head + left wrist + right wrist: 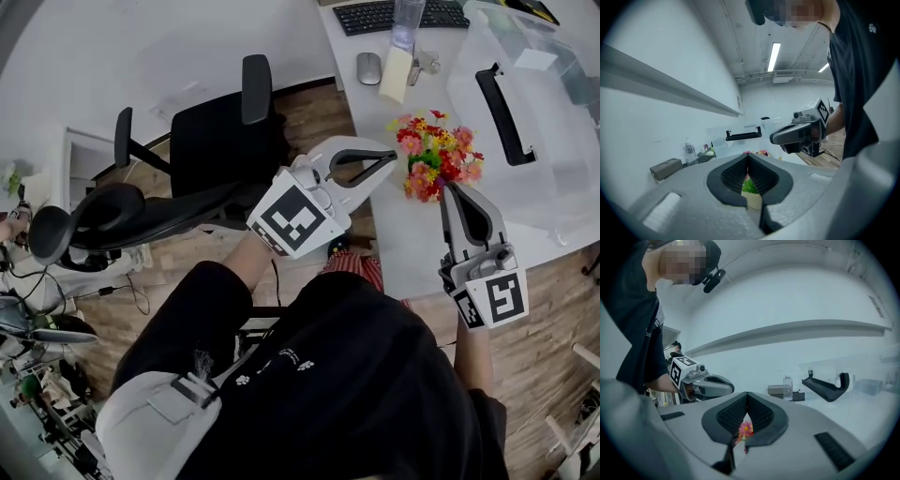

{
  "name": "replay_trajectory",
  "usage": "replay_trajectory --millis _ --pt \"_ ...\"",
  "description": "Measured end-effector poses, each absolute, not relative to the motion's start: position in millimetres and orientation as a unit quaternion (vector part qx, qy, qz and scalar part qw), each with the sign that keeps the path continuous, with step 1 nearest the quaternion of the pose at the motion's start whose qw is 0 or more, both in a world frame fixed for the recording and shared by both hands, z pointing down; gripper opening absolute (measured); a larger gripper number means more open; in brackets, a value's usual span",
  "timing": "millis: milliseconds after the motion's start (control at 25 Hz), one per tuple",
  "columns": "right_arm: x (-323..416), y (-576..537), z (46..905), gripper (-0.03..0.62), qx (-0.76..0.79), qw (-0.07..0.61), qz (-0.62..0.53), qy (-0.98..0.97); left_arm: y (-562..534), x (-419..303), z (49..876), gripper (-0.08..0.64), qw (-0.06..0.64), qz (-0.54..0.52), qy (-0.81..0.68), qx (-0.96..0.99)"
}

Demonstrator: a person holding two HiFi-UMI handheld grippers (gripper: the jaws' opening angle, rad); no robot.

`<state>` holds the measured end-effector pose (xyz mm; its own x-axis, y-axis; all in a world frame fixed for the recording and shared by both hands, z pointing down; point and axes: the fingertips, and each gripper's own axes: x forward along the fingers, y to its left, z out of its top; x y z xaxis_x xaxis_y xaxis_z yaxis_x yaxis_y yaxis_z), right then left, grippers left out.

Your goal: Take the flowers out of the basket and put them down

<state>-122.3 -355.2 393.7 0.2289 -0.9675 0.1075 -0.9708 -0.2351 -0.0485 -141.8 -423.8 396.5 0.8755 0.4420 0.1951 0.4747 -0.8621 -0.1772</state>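
Observation:
A bunch of red, pink and yellow flowers (pixel 433 155) stands on the white table (pixel 398 253); no basket shows under it in the head view. My left gripper (pixel 389 161) is shut, with its tips just left of the blooms. My right gripper (pixel 446 187) is also shut, with its tips at the bunch's near edge. In the left gripper view, a green leaf (pixel 750 186) and something cream-coloured (pixel 753 200) show through the hollow of the closed jaws. In the right gripper view, a pink flower (pixel 745 429) shows the same way. Neither view shows anything pinched at the tips.
A clear plastic bin with a black handle (pixel 502 112) sits right of the flowers. A keyboard (pixel 394 14), a mouse (pixel 368 67) and a bottle (pixel 406 23) lie at the table's far end. A black office chair (pixel 216 141) stands left of the table.

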Motion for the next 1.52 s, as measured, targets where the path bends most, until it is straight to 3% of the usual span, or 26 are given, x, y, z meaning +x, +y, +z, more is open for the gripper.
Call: replay_trajectory --millis 1520 --pt "-141.2 -352.6 396.9 0.011 0.789 -0.001 0.064 -0.611 -409.9 -159.5 402.3 0.008 0.099 -0.069 -0.244 -0.962"
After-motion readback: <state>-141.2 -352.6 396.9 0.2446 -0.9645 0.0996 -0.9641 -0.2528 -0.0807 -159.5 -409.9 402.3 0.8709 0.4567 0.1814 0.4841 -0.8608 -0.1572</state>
